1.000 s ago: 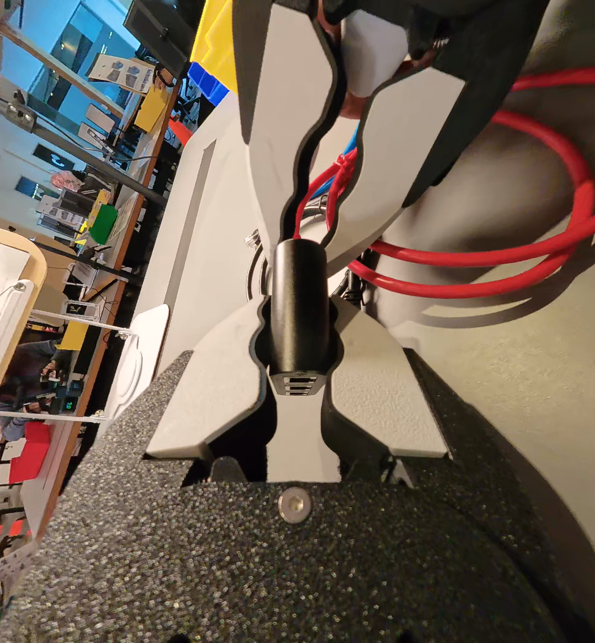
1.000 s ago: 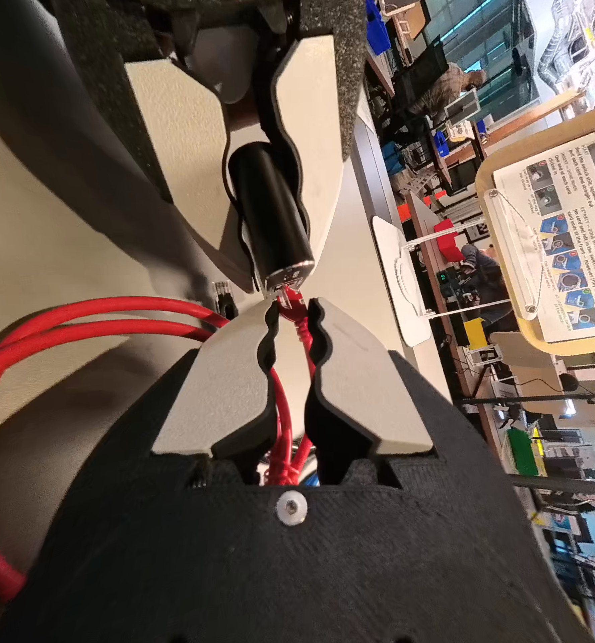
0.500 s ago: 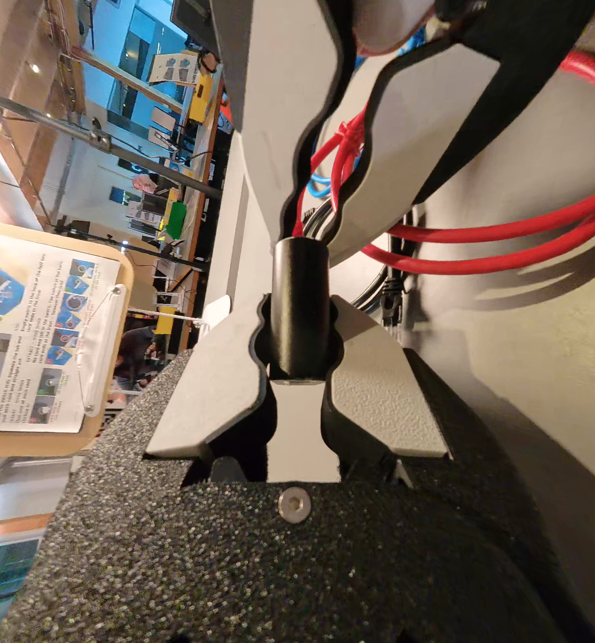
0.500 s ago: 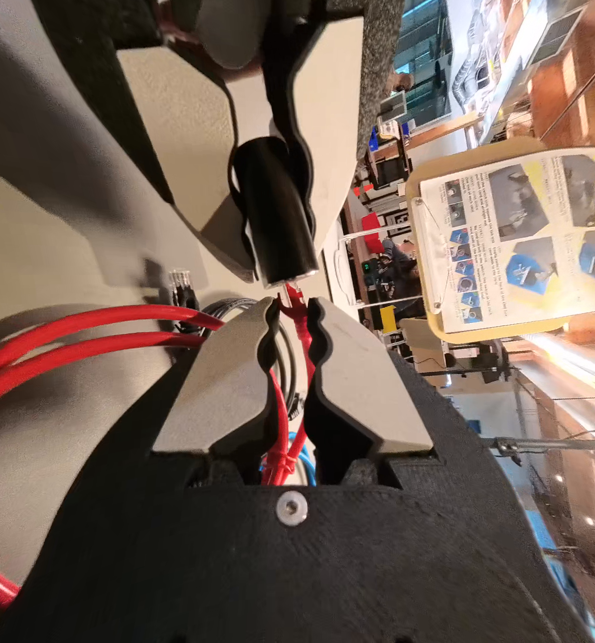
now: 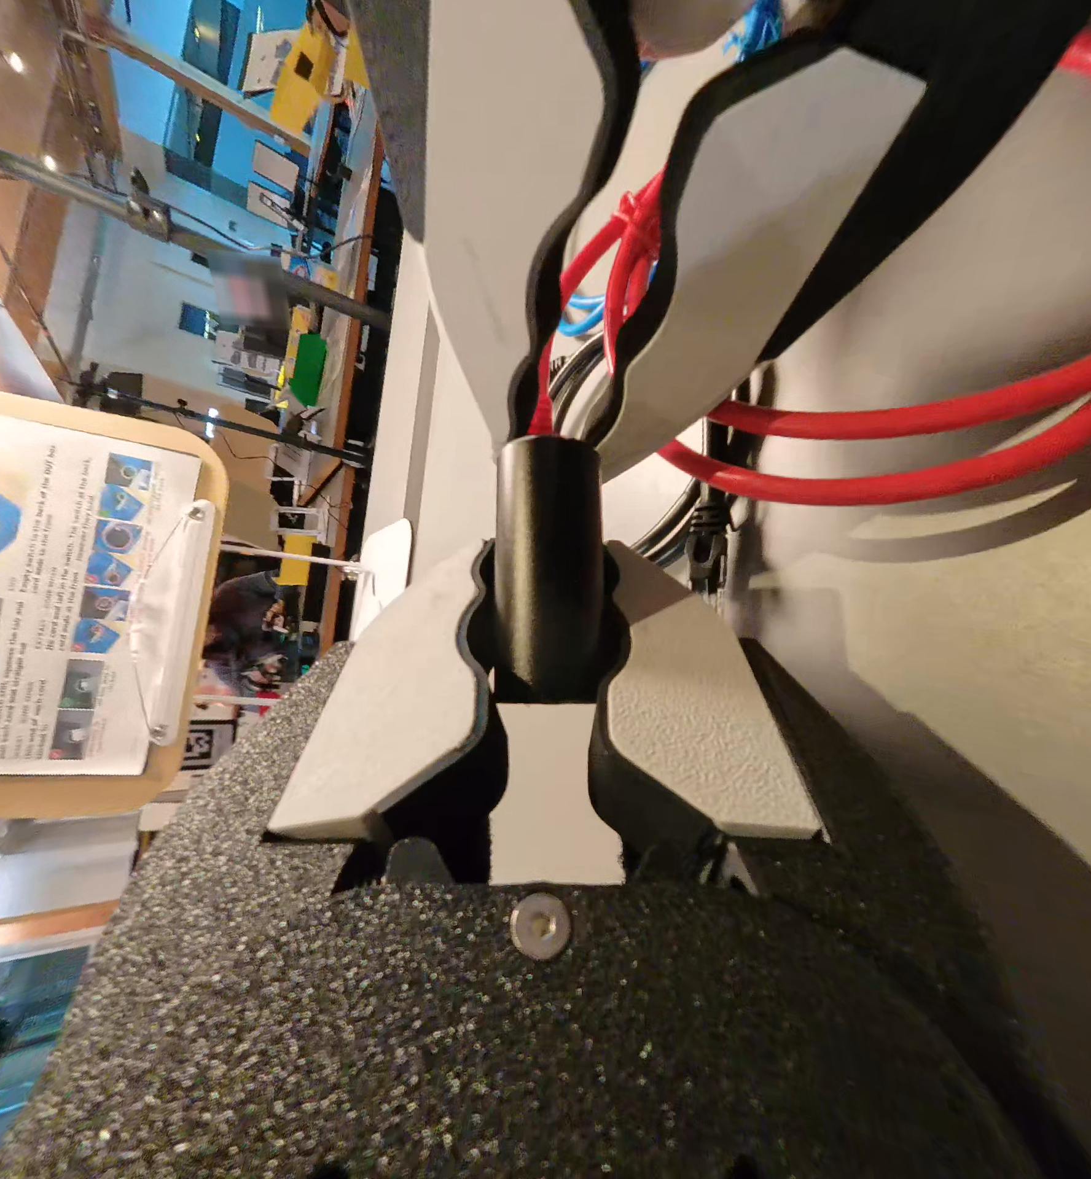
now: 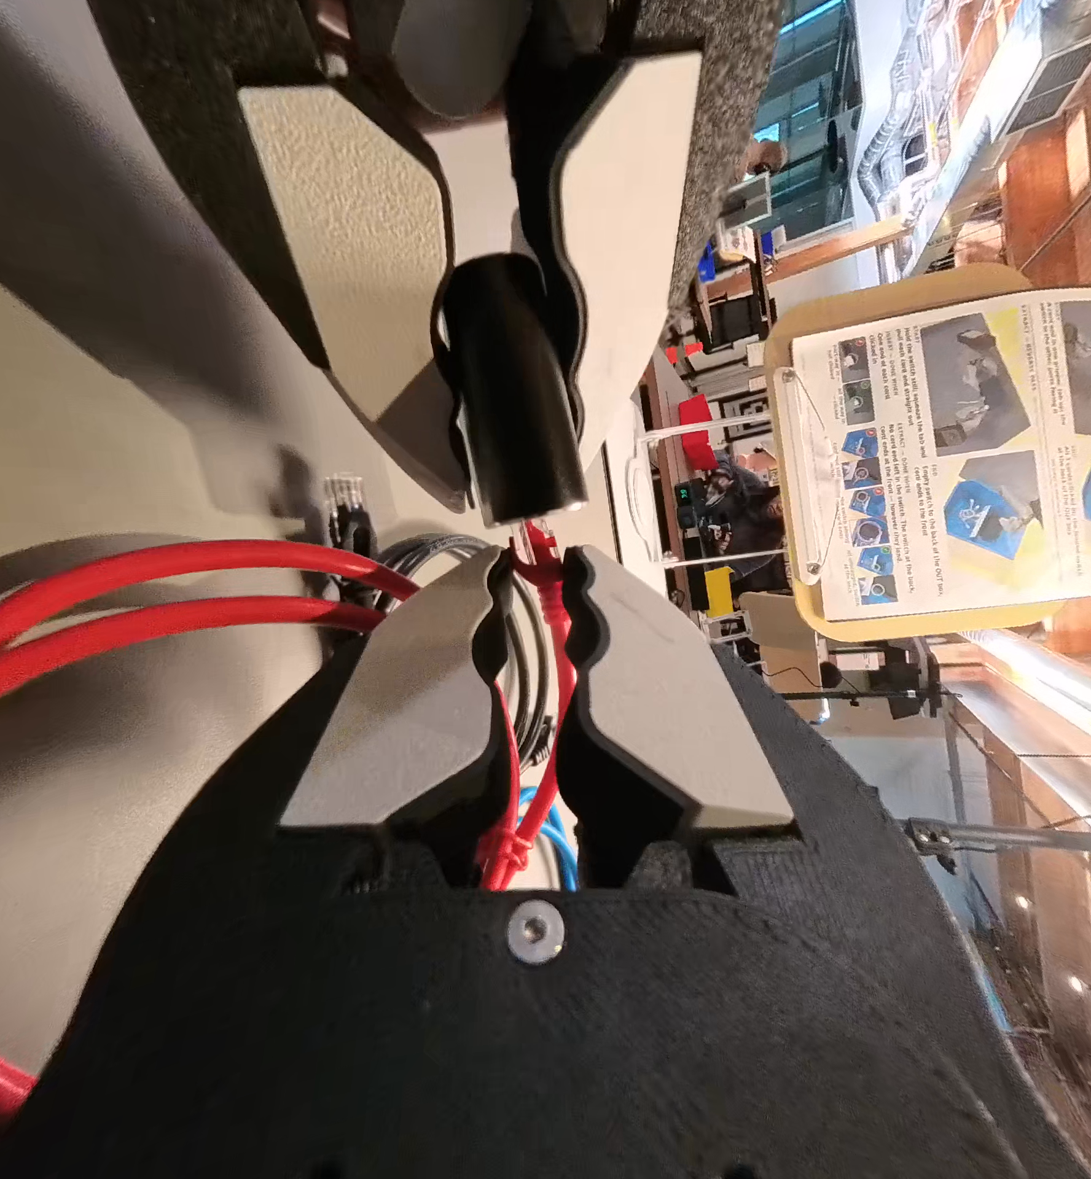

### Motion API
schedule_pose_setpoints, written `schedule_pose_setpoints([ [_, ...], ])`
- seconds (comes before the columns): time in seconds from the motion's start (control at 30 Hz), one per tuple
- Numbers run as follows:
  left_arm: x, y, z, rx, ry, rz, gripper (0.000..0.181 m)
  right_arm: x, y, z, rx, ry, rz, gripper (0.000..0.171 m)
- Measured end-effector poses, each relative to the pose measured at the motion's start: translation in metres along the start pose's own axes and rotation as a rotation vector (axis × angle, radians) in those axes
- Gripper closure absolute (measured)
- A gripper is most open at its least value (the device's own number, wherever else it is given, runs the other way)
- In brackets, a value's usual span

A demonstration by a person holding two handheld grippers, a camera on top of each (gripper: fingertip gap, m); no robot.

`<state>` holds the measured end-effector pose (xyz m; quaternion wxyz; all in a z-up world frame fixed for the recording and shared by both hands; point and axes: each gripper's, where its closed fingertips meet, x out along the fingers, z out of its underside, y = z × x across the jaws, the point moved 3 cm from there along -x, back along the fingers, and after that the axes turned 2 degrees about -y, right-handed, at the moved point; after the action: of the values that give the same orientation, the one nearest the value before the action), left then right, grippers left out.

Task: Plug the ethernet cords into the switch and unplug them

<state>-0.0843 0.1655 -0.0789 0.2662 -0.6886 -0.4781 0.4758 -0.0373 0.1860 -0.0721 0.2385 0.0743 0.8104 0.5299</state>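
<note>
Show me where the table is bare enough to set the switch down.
Bare beige tabletop lies below the looped red ethernet cords in the left wrist view. Crowded: the black cord plug and blue cords bunch between the claws.

The switch (image 5: pixel 546 574) sits between the left gripper (image 5: pixel 546 612) fingers, end-on to the right gripper (image 6: pixel 535 568), which has a cord plug (image 6: pixel 533 552) between its tips, just before the switch's open end. More cords (image 6: pixel 147 593) lie on the table (image 6: pixel 115 446) beside them.

Instruction sheet (image 6: pixel 951 459) on wooden board (image 6: pixel 785 357)
</note>
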Motion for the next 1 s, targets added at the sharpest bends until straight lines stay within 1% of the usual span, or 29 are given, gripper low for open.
schedule_pose_setpoints([
  [0.03, 0.001, 0.001, 0.001, -0.031, 0.001, 0.012, 0.152, 0.001, -0.001, 0.001, 0.015, -0.002, -0.006, 0.155],
  [0.13, 0.004, 0.001, 0.000, -0.274, 0.059, 0.090, 0.153, 0.002, 0.003, 0.003, 0.169, 0.032, -0.050, 0.154],
  [0.2, 0.005, 0.002, 0.000, -0.332, 0.072, 0.114, 0.153, 0.003, 0.004, 0.006, 0.321, 0.062, -0.119, 0.154],
  [0.27, 0.007, 0.003, 0.000, -0.356, 0.068, 0.131, 0.153, 0.004, 0.004, 0.008, 0.386, 0.078, -0.162, 0.154],
  [0.3, 0.007, 0.003, 0.001, -0.333, 0.060, 0.123, 0.152, 0.005, 0.004, 0.009, 0.385, 0.079, -0.166, 0.154],
  [0.33, 0.006, 0.003, 0.001, -0.268, 0.041, 0.094, 0.152, 0.005, 0.004, 0.008, 0.348, 0.074, -0.156, 0.154],
  [0.4, 0.005, 0.001, 0.000, -0.128, -0.003, 0.032, 0.152, 0.003, 0.004, 0.007, 0.234, 0.064, -0.114, 0.154],
  [0.43, 0.004, 0.000, -0.001, -0.088, -0.017, 0.012, 0.152, 0.002, 0.005, 0.006, 0.167, 0.058, -0.090, 0.154],
  [0.5, 0.004, -0.001, 0.001, -0.085, -0.030, 0.011, 0.152, 0.000, 0.005, 0.004, 0.028, 0.025, -0.029, 0.155],
  [0.57, 0.005, 0.001, 0.007, -0.141, -0.015, 0.045, 0.152, -0.001, 0.003, 0.000, -0.041, 0.009, 0.006, 0.155],
  [0.6, 0.005, 0.001, 0.008, -0.174, 0.008, 0.062, 0.152, -0.001, 0.004, 0.000, -0.006, 0.025, -0.010, 0.155],
  [0.67, 0.004, -0.001, 0.005, -0.179, 0.023, 0.051, 0.152, 0.000, 0.007, 0.001, 0.125, 0.056, -0.073, 0.155],
  [0.7, 0.004, -0.002, 0.004, -0.176, 0.024, 0.042, 0.152, 0.000, 0.008, 0.003, 0.152, 0.056, -0.086, 0.154],
  [0.8, 0.005, 0.002, 0.004, -0.158, 0.023, 0.056, 0.152, 0.002, 0.004, 0.003, 0.121, 0.032, -0.078, 0.155],
  [0.87, 0.003, 0.005, 0.004, -0.172, 0.104, 0.092, 0.153, 0.003, 0.001, 0.002, 0.157, 0.087, -0.131, 0.155],
  [0.93, -0.001, 0.003, -0.001, -0.252, 0.236, 0.116, 0.153, 0.003, 0.001, 0.001, 0.237, 0.143, -0.192, 0.154],
  [1.0, 0.000, 0.002, -0.002, -0.297, 0.261, 0.122, 0.151, 0.004, 0.002, 0.003, 0.295, 0.174, -0.220, 0.154],
])
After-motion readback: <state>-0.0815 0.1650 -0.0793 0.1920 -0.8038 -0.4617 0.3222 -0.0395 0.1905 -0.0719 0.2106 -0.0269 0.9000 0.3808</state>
